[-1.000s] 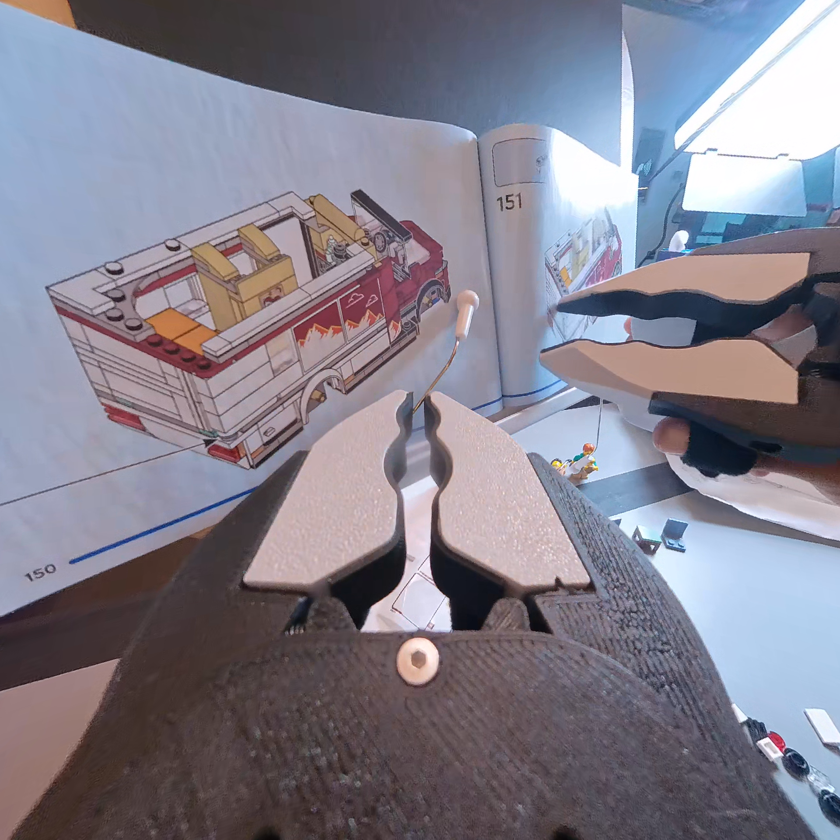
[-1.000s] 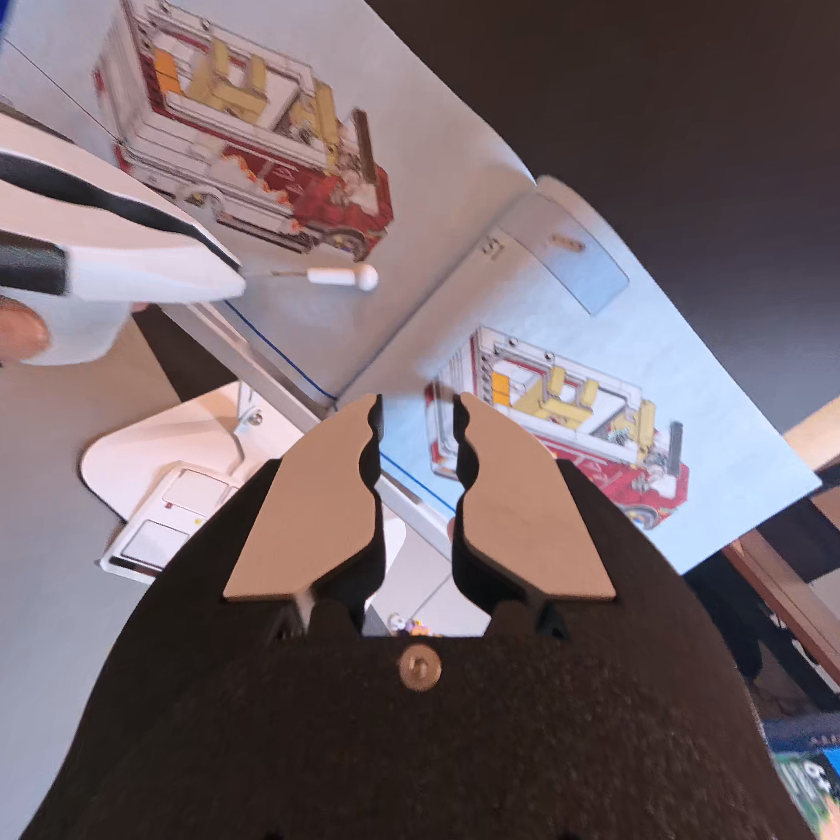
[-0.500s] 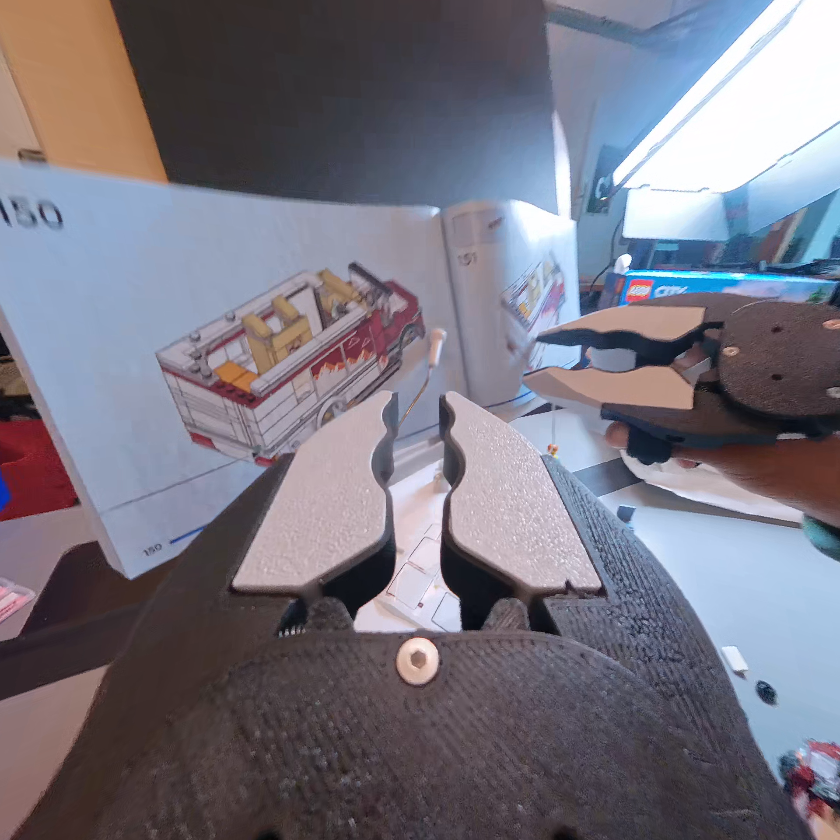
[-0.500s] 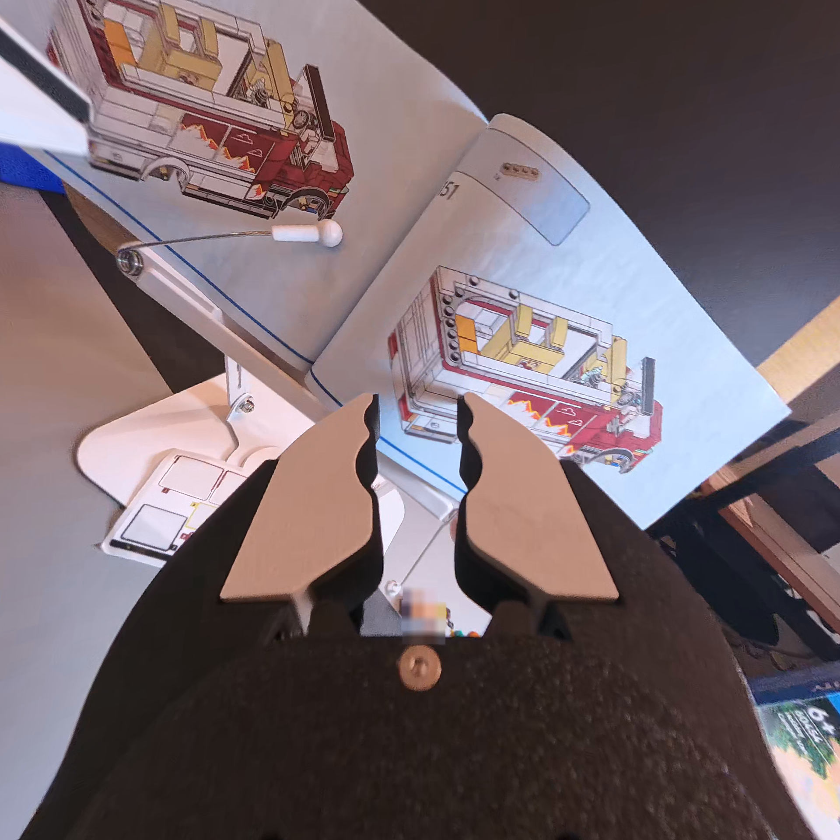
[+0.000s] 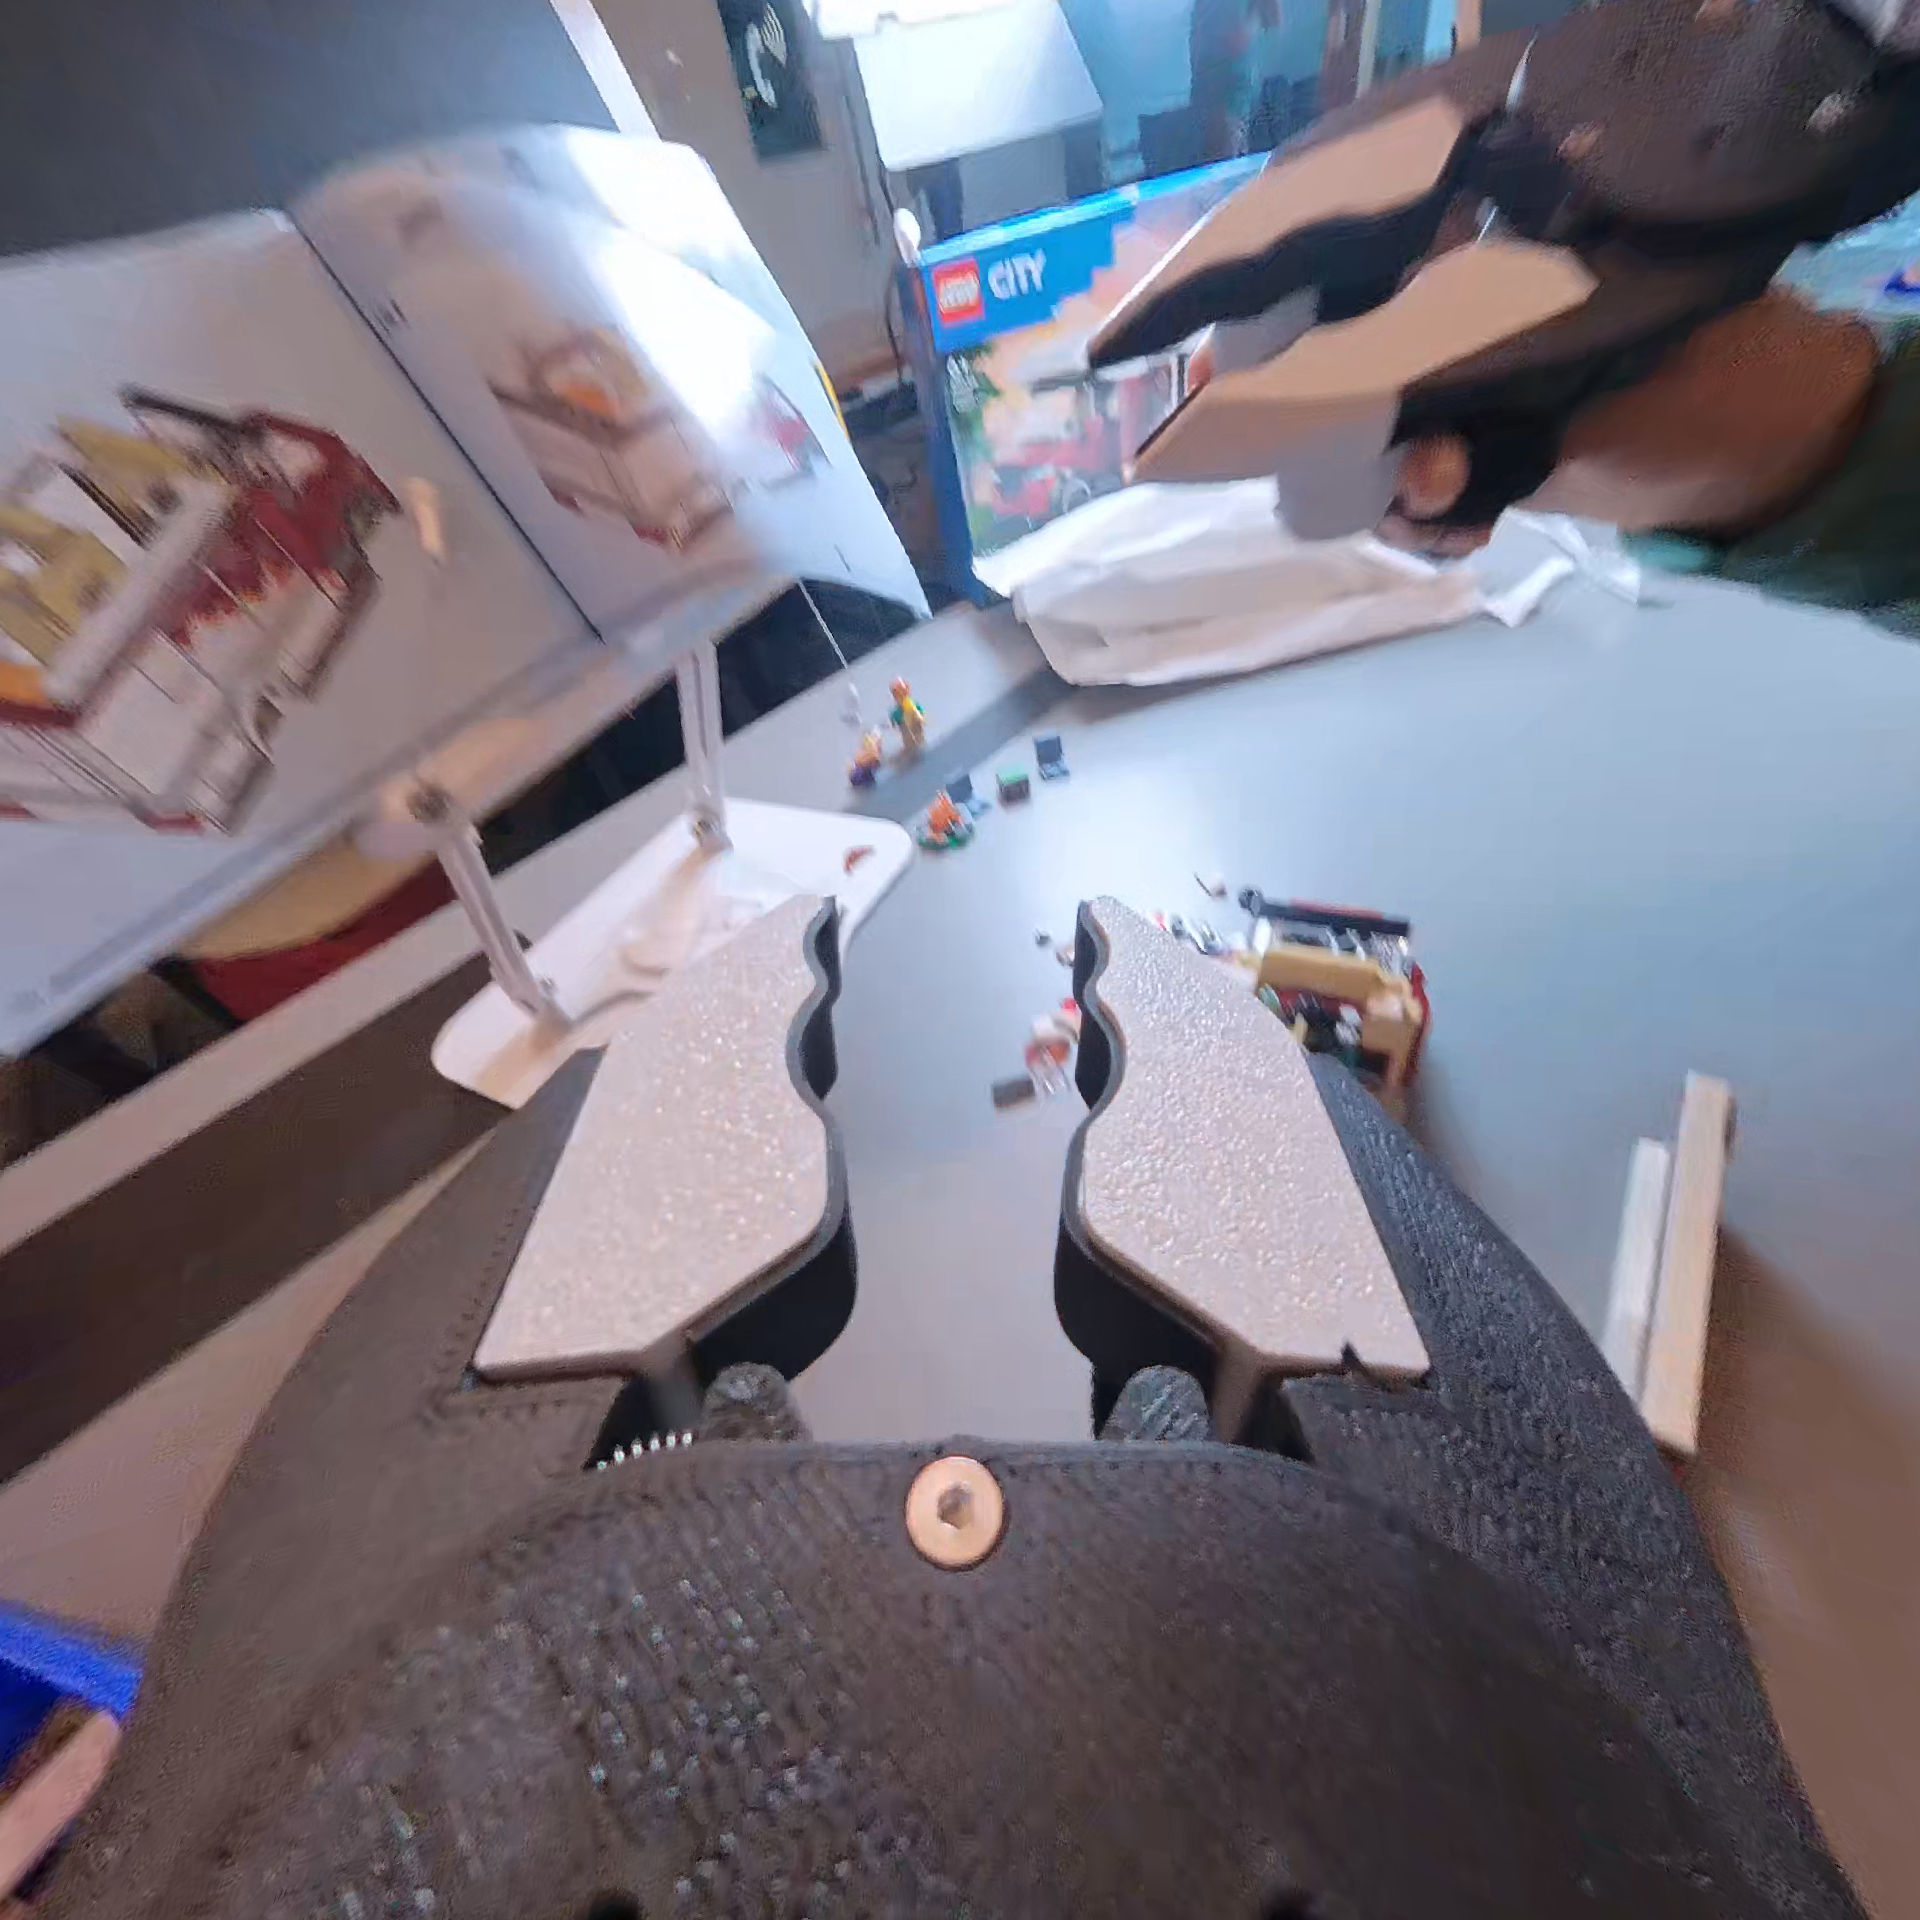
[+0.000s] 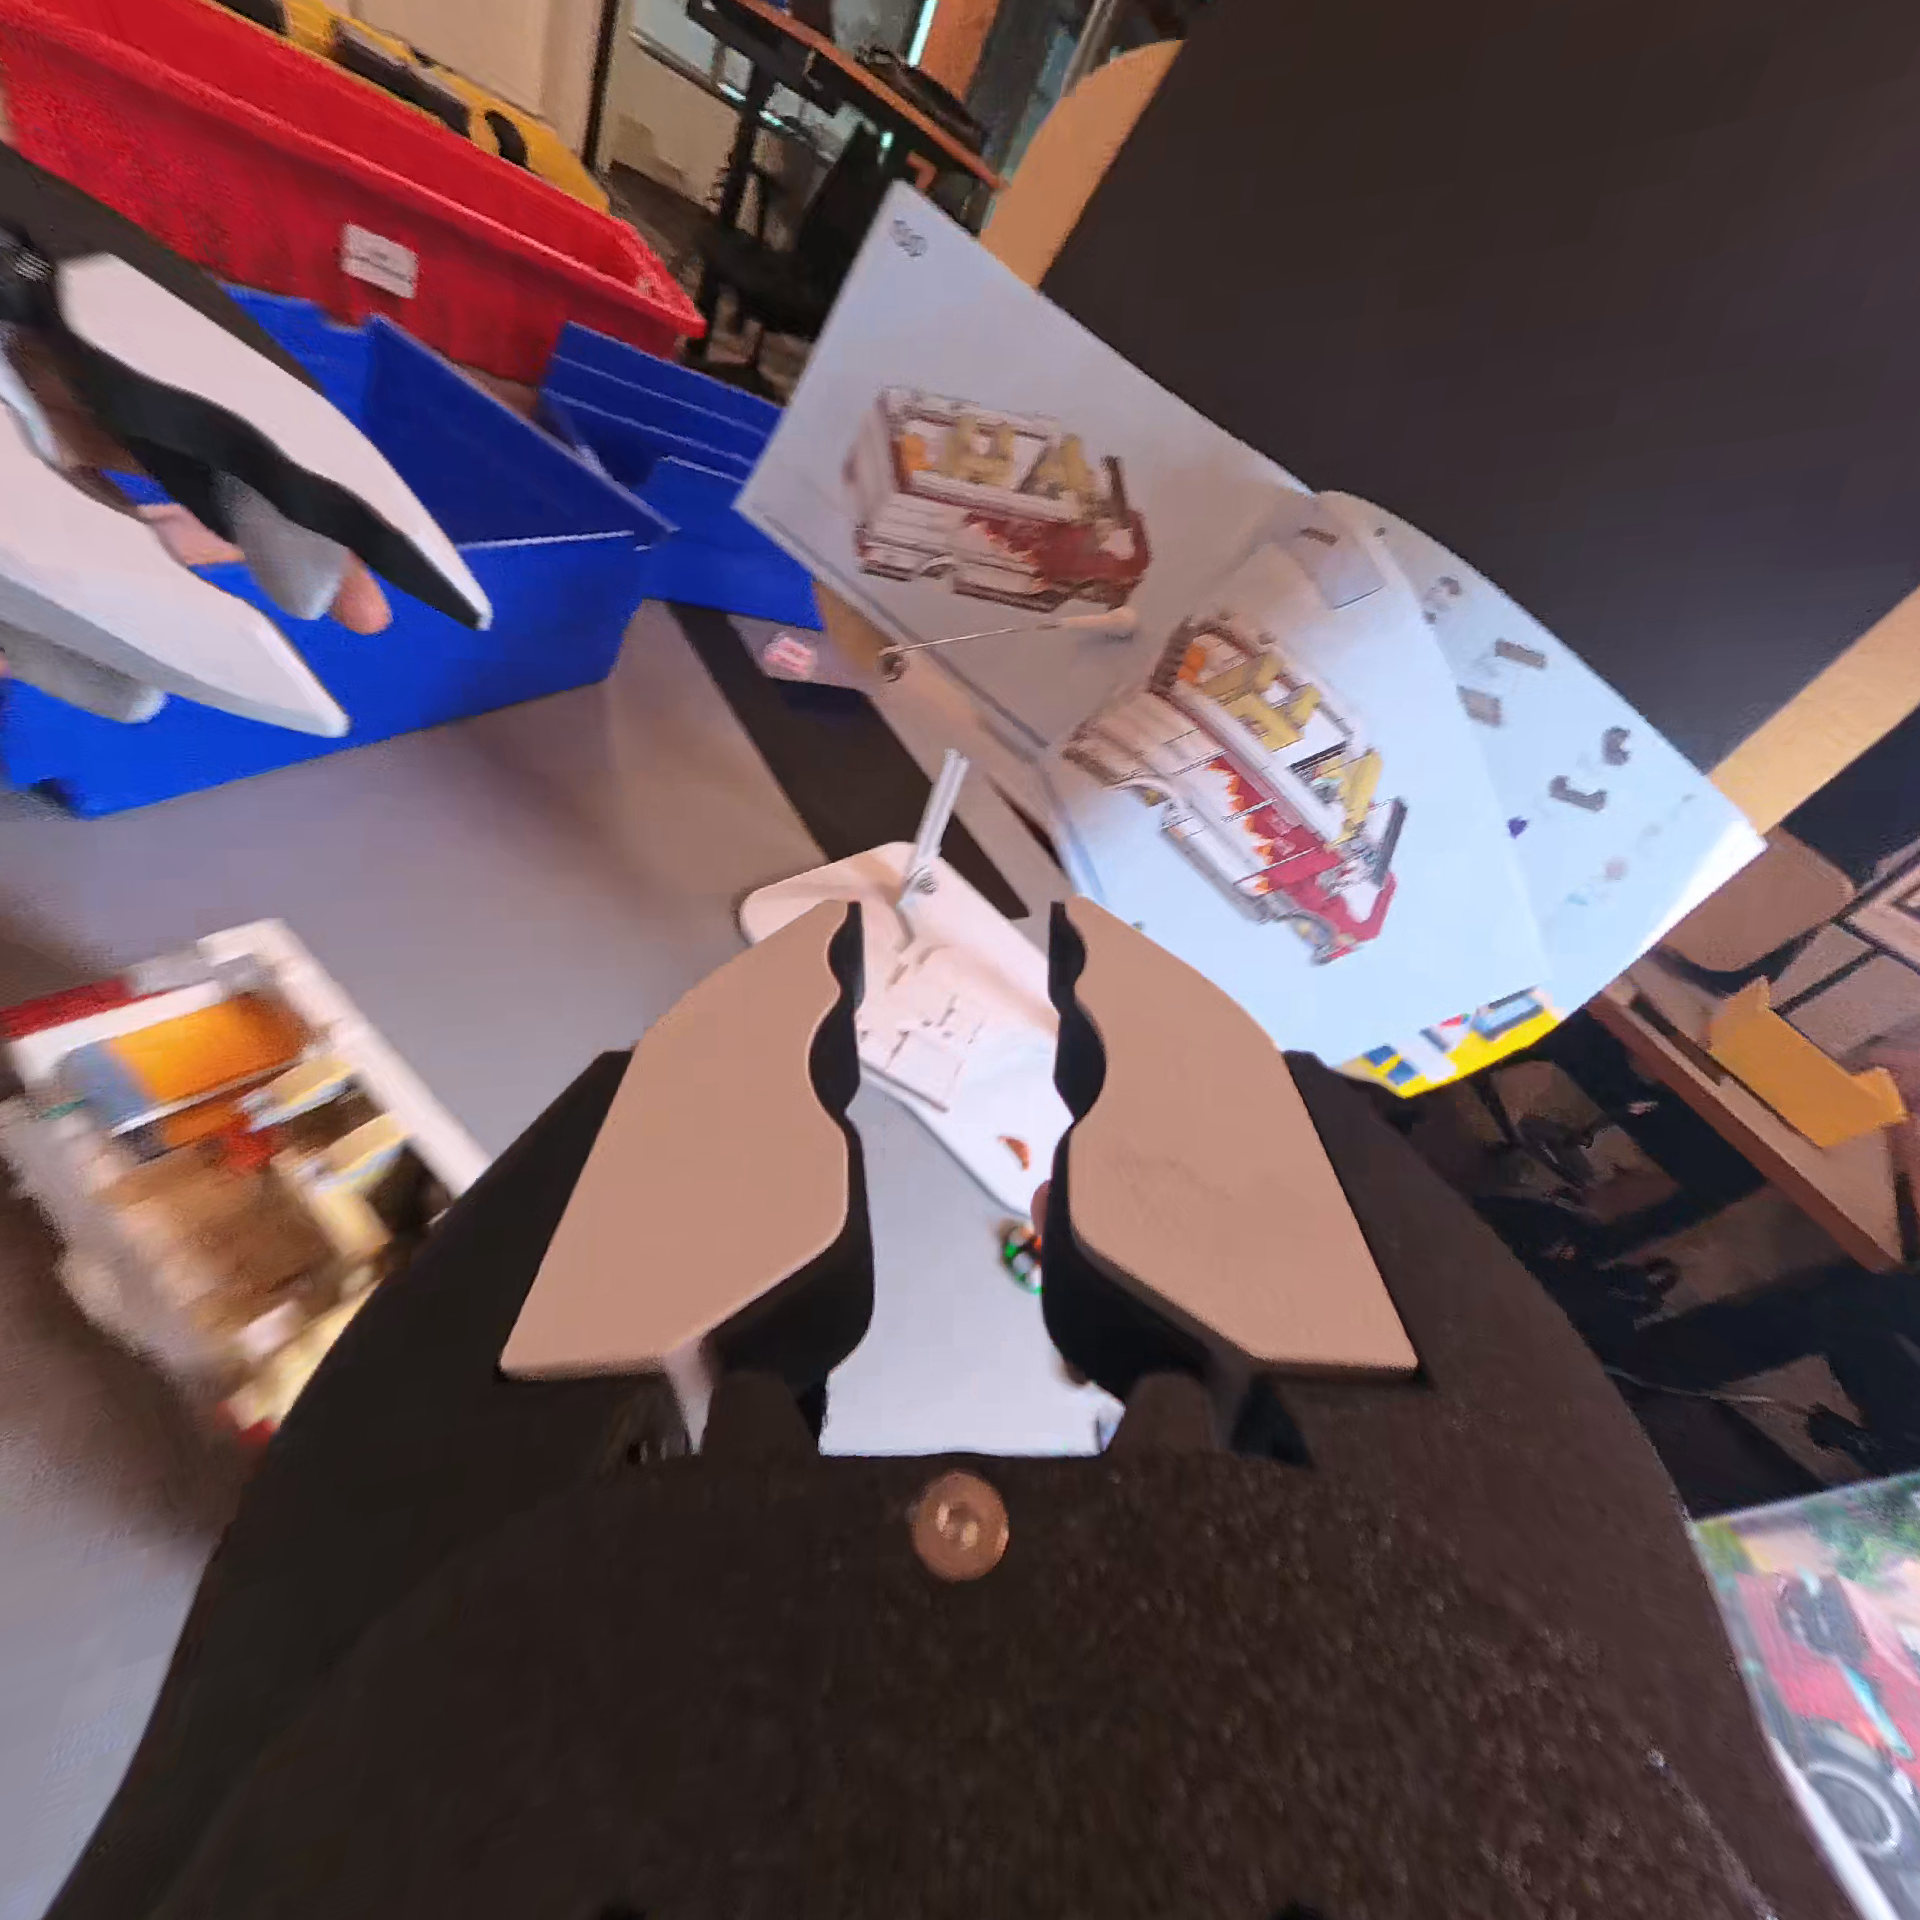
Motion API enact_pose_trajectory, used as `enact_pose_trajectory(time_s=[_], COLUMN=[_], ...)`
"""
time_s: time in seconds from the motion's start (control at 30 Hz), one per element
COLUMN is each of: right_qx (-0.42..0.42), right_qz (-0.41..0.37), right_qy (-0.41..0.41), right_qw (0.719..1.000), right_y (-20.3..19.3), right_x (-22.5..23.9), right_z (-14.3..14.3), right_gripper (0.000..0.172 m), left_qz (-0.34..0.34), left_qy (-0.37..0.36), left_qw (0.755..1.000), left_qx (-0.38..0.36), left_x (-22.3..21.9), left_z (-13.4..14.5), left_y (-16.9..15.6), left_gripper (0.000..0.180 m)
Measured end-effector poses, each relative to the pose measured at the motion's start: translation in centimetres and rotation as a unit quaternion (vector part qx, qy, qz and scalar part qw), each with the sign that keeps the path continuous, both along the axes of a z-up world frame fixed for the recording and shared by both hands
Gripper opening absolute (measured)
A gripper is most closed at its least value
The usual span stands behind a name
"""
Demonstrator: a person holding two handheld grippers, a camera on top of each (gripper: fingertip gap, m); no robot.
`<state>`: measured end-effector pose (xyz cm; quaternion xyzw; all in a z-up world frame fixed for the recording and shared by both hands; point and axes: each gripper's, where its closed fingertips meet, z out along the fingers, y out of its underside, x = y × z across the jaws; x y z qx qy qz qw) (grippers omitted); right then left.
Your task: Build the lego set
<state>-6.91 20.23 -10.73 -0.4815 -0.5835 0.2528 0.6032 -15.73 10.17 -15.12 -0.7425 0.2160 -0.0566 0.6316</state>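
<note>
Grippers [image 5: 954, 935] [image 6: 954, 925] both gape bare, apparently over table [image 5: 1558, 831]

Colours on the grey table [image 5: 1558, 831]

Red and blue bins [image 6: 499, 488] sit far left; the white booklet [image 6: 1039, 416] shows red, white and yellow vehicle drawings; the stand [image 5: 790, 842] is white; a blue box [image 5: 1018, 281] stands far right.

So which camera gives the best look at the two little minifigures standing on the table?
The left wrist view: both minifigures stand in plain sight on the grey table, just beyond the white book stand's base. The right wrist view does not show them.
</note>
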Motion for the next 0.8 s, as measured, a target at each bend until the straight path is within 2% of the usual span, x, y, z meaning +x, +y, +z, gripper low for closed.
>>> enact_pose_trajectory(time_s=[0.17,0.3,0.47,0.57,0.67,0.73,0.8], right_qx=[-0.035,-0.063,-0.126,-0.113,-0.102,-0.102,-0.116], right_qz=[0.051,0.111,0.155,0.159,0.163,0.172,0.178], right_qy=[-0.054,-0.125,-0.159,-0.164,-0.188,-0.184,-0.124], right_qw=[0.997,0.984,0.967,0.967,0.963,0.962,0.969], right_y=[-6.8,-12.1,-15.5,-16.0,-16.4,-16.6,-15.9], right_x=[4.3,6.0,5.9,5.4,5.2,5.1,4.8], right_z=[-3.7,-8.2,-12.3,-14.0,-15.9,-15.7,-12.6], right_gripper=[0.033,0.035,0.041,0.041,0.041,0.042,0.039], left_qz=[0.000,-0.033,-0.041,-0.045,-0.039,-0.038,-0.032], left_qy=[0.001,0.019,0.088,0.054,0.062,0.059,0.058], left_qw=[1.000,0.999,0.995,0.996,0.994,0.994,0.996], left_qx=[-0.016,-0.006,-0.016,-0.052,-0.077,-0.082,-0.053], left_x=[0.2,1.7,3.0,2.9,2.3,2.4,2.4], left_z=[-4.7,-6.2,-7.6,-8.8,-10.2,-10.5,-9.2], left_y=[-2.8,-3.9,-4.4,-4.4,-4.1,-4.0,-4.0], left_gripper=[0.053,0.064,0.074,0.082,0.087,0.087,0.085])
